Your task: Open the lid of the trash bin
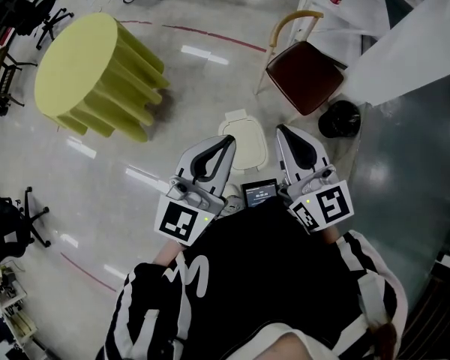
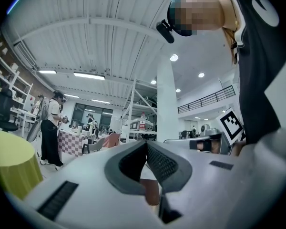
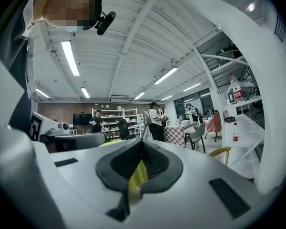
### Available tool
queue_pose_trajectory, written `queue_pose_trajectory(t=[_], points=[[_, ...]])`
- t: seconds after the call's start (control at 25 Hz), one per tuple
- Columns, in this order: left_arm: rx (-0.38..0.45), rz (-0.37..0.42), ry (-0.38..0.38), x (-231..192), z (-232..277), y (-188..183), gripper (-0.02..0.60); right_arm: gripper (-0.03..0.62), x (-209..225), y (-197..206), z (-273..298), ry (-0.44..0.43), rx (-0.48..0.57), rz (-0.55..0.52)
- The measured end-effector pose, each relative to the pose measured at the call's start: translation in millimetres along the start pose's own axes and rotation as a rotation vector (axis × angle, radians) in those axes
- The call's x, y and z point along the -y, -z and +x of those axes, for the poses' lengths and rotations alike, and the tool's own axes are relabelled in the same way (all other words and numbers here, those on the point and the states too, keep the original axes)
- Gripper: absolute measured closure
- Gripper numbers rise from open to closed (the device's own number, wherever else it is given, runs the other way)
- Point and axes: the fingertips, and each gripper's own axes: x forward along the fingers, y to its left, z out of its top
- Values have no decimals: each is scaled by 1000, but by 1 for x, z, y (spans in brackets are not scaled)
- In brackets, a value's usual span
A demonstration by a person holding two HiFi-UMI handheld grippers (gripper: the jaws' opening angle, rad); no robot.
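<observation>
Polished floor point(image 1: 120, 201) spreads below you. Well left of your left gripper point(image 1: 229, 139) stands a yellow table point(image 1: 90, 66). That gripper's jaws are pressed together on nothing, and it points out at the room, probably not yet aimed. The bin point(image 1: 244, 137), lid down, sits just ahead between both tips. Your right gripper point(image 1: 281, 130) is likewise closed and empty, and a chair point(image 1: 304, 70) stands beyond it. No print is legible, only the cubes' square markers.
</observation>
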Motion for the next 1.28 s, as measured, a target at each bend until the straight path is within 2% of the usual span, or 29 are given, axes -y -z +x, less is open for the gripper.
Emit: queue_pose_trajectory(t=[0.32,0.48,1.16,1.28], points=[[31,-16,-50,1,14,-9,574,590,19,-4,-3,-38,-3,-15],[43,2,-80,-1,14,-12,574,591,23,-10,0,-56,5,-37],[-8,-21,-162,-15,22,17,574,590,43,17,15,-114,-73,-16],[23,-27,-171,-18,25,18,574,590,45,21,19,-123,-84,-20]])
